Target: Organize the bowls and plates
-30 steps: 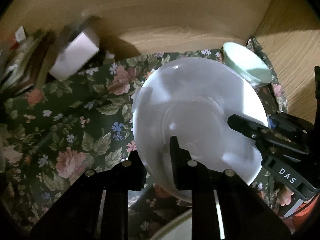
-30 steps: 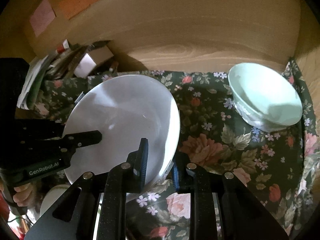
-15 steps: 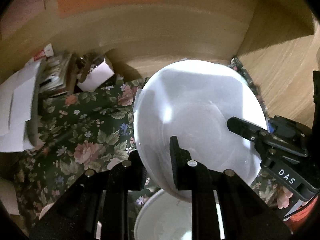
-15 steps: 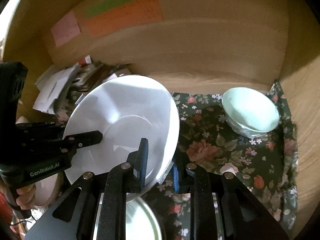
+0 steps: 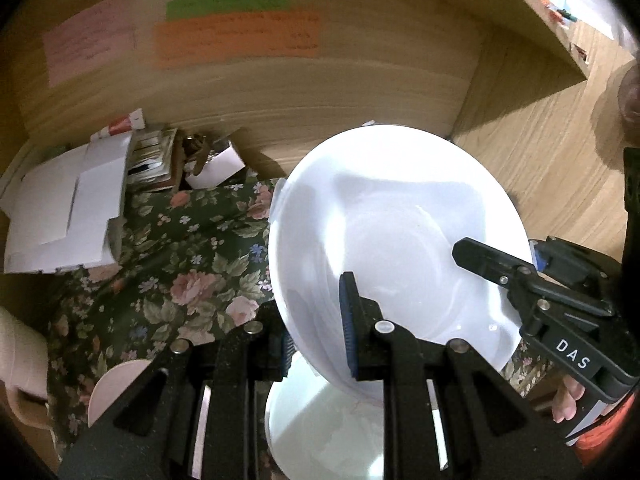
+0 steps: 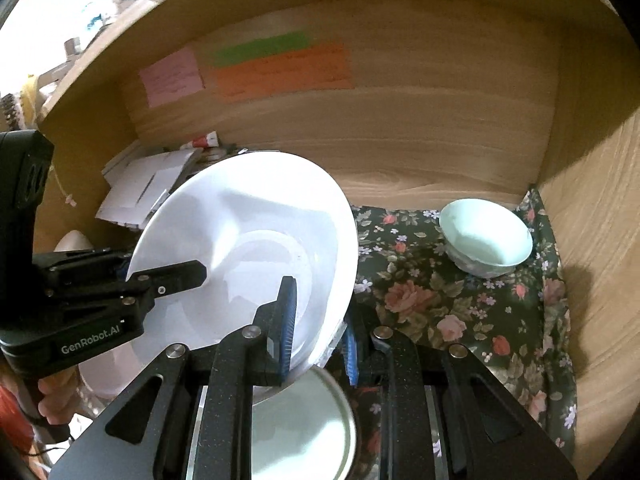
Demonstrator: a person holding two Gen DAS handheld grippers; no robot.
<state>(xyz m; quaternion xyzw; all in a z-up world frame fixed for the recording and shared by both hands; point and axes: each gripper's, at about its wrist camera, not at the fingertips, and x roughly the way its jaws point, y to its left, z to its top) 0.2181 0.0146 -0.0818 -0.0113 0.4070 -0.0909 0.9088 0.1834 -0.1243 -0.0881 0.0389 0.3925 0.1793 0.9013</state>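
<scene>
A large white plate is held up off the table, gripped on both sides. My left gripper is shut on its left rim; my right gripper is shut on its right rim. The plate also shows in the right wrist view. Each gripper shows in the other's view, the right one and the left one. Below the held plate lies another white plate, which the right wrist view shows with a greenish rim. A pale green bowl stands at the back right of the floral cloth.
A wooden back wall with pink, green and orange paper notes and a wooden side wall close the space. Papers and boxes pile at the back left. A pink bowl sits low left.
Both grippers have lifted the white plate and drawn it back from the wall; the green bowl looks farther away and a second plate has come into view below.
</scene>
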